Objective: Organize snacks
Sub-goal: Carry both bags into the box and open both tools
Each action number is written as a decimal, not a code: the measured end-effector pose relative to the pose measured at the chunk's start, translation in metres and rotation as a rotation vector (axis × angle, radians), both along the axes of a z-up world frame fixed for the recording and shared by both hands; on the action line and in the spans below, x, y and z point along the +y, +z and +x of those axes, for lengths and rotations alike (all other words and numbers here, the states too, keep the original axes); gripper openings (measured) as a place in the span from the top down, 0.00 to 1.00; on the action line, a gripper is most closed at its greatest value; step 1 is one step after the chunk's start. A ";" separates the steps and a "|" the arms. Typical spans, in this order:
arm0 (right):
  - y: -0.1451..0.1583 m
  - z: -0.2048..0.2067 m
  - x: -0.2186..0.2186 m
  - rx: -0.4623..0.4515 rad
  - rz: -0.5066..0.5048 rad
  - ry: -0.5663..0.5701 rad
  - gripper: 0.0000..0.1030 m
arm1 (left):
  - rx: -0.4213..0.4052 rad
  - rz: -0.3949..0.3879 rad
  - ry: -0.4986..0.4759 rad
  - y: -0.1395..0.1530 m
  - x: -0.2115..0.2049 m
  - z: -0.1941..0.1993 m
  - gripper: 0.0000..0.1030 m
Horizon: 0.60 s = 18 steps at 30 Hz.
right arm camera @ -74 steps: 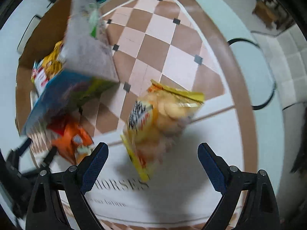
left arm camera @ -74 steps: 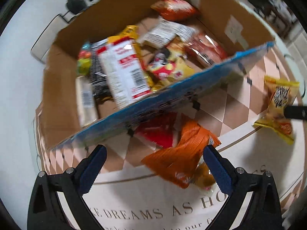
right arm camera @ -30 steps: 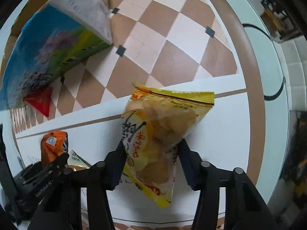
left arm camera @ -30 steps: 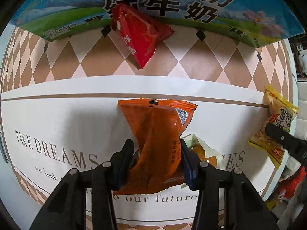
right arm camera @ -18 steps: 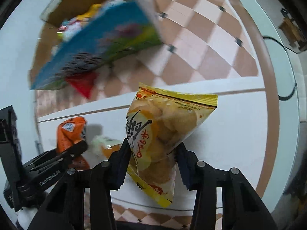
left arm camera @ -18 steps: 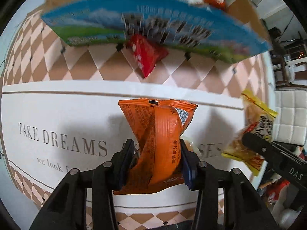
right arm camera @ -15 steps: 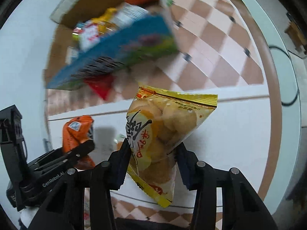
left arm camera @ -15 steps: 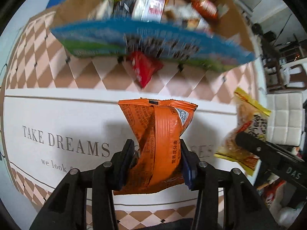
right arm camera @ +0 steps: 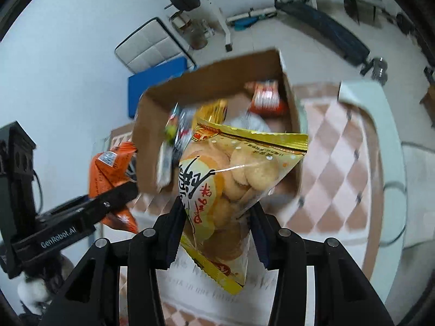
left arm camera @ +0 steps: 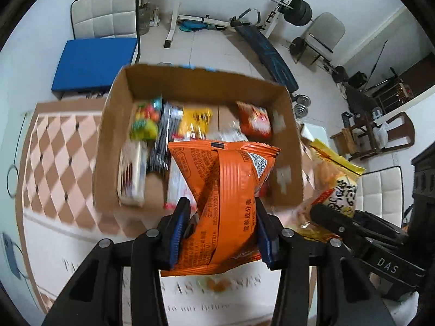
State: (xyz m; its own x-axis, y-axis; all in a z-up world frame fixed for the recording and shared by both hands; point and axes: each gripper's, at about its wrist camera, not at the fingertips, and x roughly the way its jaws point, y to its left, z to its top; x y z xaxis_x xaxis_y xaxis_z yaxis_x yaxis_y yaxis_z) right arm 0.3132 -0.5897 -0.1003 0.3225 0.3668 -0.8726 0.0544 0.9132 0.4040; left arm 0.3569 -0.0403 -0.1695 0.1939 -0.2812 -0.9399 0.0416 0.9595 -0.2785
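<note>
We hold the orange snack bag (left arm camera: 223, 206) in the left gripper (left arm camera: 221, 233), its blue pads pressed into both sides of the bag's crumpled lower half, so the jaws are closed on it. The bag hangs above the near edge of the open cardboard box (left arm camera: 114, 125), which sits on the checkered tablecloth (left arm camera: 54, 157) and already contains several packets, among them a red packet (left arm camera: 254, 122) at the far right and a yellow packet (left arm camera: 195, 119) near the middle; most are blurred. In the right gripper (right arm camera: 217, 233) we hold the yellow biscuit bag (right arm camera: 233, 187), the jaws having just been closing onto it and now pinching its lower half. That bag also hangs over the near side of the box, to the right of the orange one. A weight bench (left arm camera: 261, 46) and white chairs (left arm camera: 103, 13) stand on the floor far behind the table
</note>
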 end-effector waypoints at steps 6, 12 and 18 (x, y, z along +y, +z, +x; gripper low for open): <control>-0.018 0.069 -0.005 0.024 -0.054 -0.014 0.53 | 0.086 0.021 -0.030 -0.037 -0.007 0.074 0.59; -0.052 0.116 -0.006 0.080 -0.078 -0.002 0.53 | 0.165 0.055 -0.068 -0.076 -0.027 0.128 0.59; -0.082 0.146 0.001 0.128 -0.083 0.020 0.53 | 0.222 0.079 -0.105 -0.103 -0.039 0.155 0.59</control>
